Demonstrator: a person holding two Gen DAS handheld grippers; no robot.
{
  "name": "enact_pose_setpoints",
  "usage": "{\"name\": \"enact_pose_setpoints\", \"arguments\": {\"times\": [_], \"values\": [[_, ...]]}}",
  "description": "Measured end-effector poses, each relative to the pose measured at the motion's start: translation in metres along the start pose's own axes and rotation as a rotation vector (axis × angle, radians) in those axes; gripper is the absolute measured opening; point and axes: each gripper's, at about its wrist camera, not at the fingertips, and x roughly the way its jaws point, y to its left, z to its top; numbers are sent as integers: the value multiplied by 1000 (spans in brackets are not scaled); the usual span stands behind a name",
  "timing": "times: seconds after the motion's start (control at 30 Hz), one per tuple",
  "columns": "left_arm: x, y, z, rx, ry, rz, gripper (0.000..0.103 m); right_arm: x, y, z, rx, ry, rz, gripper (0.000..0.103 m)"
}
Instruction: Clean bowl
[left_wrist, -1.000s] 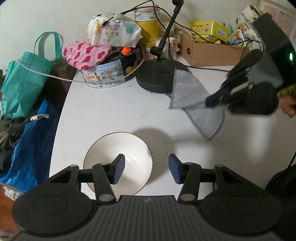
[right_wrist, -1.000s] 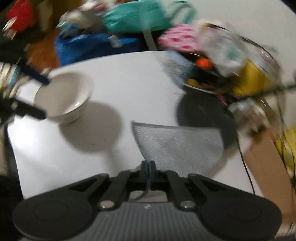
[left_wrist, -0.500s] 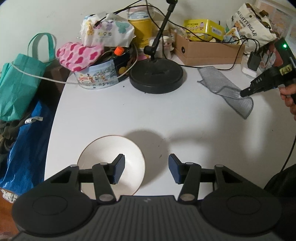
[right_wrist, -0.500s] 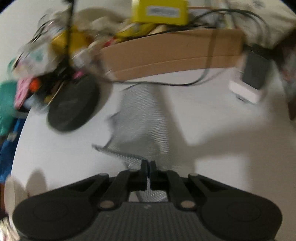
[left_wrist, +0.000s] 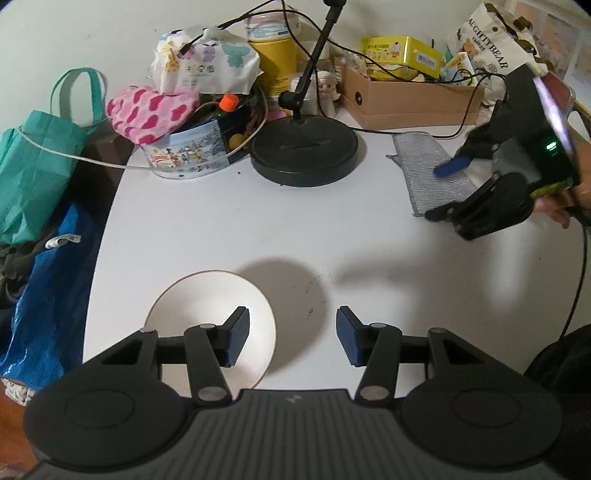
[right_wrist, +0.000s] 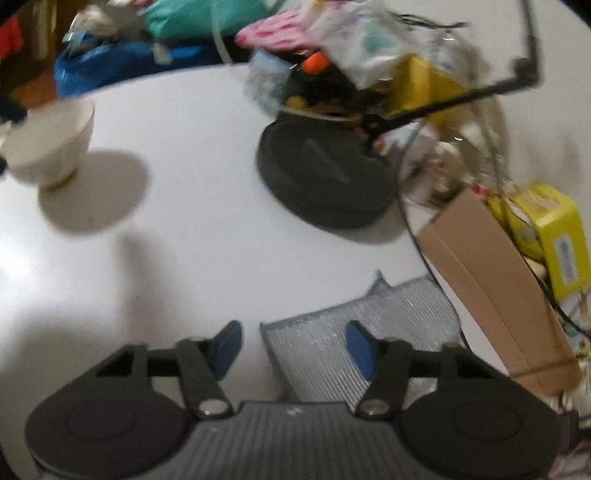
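Observation:
A white bowl (left_wrist: 210, 317) stands upright on the white table near its front left edge; it also shows in the right wrist view (right_wrist: 48, 144). My left gripper (left_wrist: 291, 341) is open, its left finger over the bowl's right rim. A grey mesh cloth (right_wrist: 354, 350) lies flat on the table by the cardboard box; it also shows in the left wrist view (left_wrist: 424, 166). My right gripper (right_wrist: 291, 345) is open and empty just above the cloth, its right finger over it. It also shows in the left wrist view (left_wrist: 447, 188).
A black round stand base (left_wrist: 304, 151) with a slanted pole sits at the table's back. A printed tin (left_wrist: 192, 155), a cardboard box (left_wrist: 410, 99) and cables crowd the back edge. Teal and blue bags (left_wrist: 40, 229) hang off the left side.
My right gripper carried the cloth from mid-table to the back right, laid it down and opened. The left gripper stayed open by the bowl.

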Motion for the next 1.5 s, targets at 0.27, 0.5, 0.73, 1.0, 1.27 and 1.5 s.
{"name": "enact_pose_setpoints", "arguments": {"times": [0.27, 0.5, 0.73, 1.0, 1.27, 1.5], "values": [[-8, 7, -5, -29, -4, 23, 50, 20, -31, 0, 169, 62, 120, 18], [-10, 6, -6, -32, -18, 21, 50, 16, -32, 4, 188, 82, 142, 0], [-13, 9, -10, -42, -20, 32, 50, -36, -56, 16, 256, -61, 82, 0], [-13, 7, -11, -42, -22, 26, 50, -55, -58, 34, 201, -91, 114, 21], [-14, 12, -16, -53, -10, 38, 50, 18, -60, 7, 252, 91, 104, 55], [-15, 12, -13, -49, -15, 38, 50, 31, -72, -1, 331, 105, 138, 53]]}}
